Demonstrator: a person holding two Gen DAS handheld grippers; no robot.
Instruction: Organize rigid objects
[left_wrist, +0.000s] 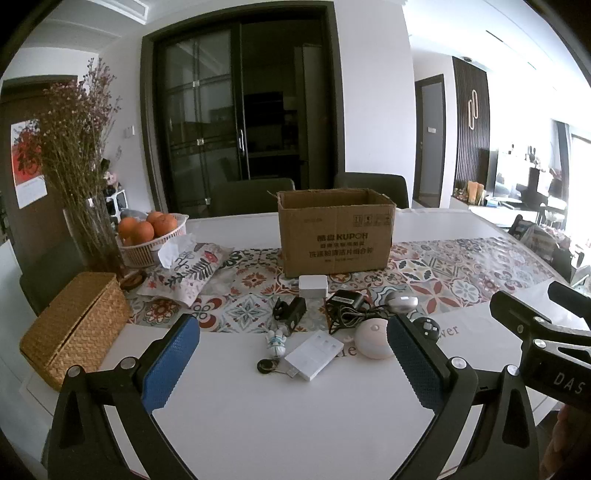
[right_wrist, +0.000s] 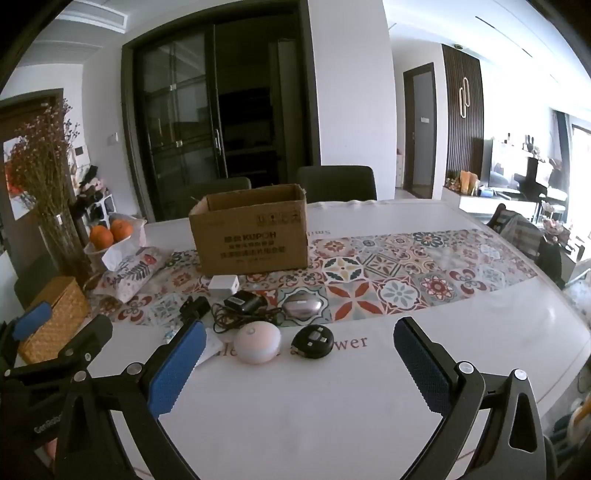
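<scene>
An open cardboard box (left_wrist: 334, 236) (right_wrist: 253, 234) stands on the patterned runner. In front of it lie a small white box (left_wrist: 313, 286), a black adapter with cable (left_wrist: 345, 306) (right_wrist: 242, 303), a black charger (left_wrist: 293, 314), a silver mouse-like case (left_wrist: 402, 302) (right_wrist: 302, 306), a round pink device (left_wrist: 373, 338) (right_wrist: 257, 343), a round black device (right_wrist: 312, 341), a flat white box (left_wrist: 314, 354), a small figurine (left_wrist: 277, 341) and a black disc (left_wrist: 265, 366). My left gripper (left_wrist: 293, 356) is open and empty, short of the items. My right gripper (right_wrist: 301, 358) is open and empty near the black device.
A woven basket (left_wrist: 75, 328) (right_wrist: 55, 317) sits at the left edge. Behind it are a vase of dried flowers (left_wrist: 88, 236), a basket of oranges (left_wrist: 151, 236) and a floral tissue pouch (left_wrist: 188, 271). Chairs (right_wrist: 334, 182) stand behind the white table (left_wrist: 295, 413).
</scene>
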